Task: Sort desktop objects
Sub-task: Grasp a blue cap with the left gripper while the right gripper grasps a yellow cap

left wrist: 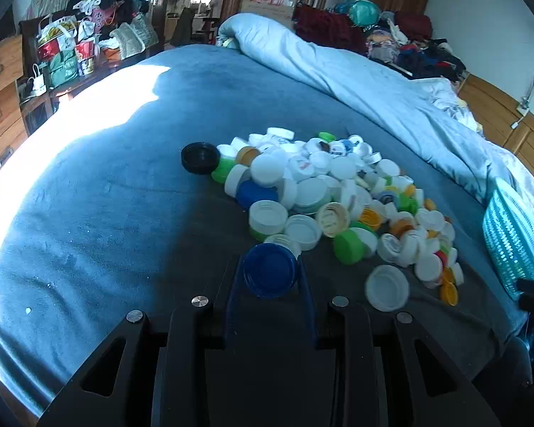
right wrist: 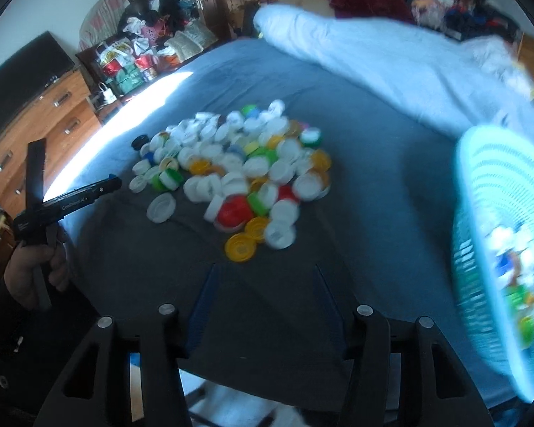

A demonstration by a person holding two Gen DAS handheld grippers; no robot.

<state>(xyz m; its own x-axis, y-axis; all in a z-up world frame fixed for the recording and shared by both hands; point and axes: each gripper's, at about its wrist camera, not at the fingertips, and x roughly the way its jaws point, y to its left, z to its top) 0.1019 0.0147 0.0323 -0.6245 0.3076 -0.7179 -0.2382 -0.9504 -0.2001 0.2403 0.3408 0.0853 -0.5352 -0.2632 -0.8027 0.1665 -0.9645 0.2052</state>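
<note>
Hand: at far left of the right wrist view, a person's hand clasps the handle of the left gripper, aimed at the heap's near edge.
Left gripper: in its own view the left gripper is clamped on a dark blue cap, pads pressing both sides, the cap tilted on edge at the near fringe of the pile; likely a single pick meant for the basket.
Heap: the pile of bottle caps, mostly white with green, yellow and orange, lies on a blue bedspread, one black cap at its left edge.
Right gripper: the right gripper hangs over bare blanket short of a yellow cap, jaws apart, nothing between them.
Basket: the turquoise basket stands right of the heap.
View gap: only the right wrist camera looks into the basket and shows caps already there, blurred; the left sees merely its outer wall, yet alone shows the grip.
</note>
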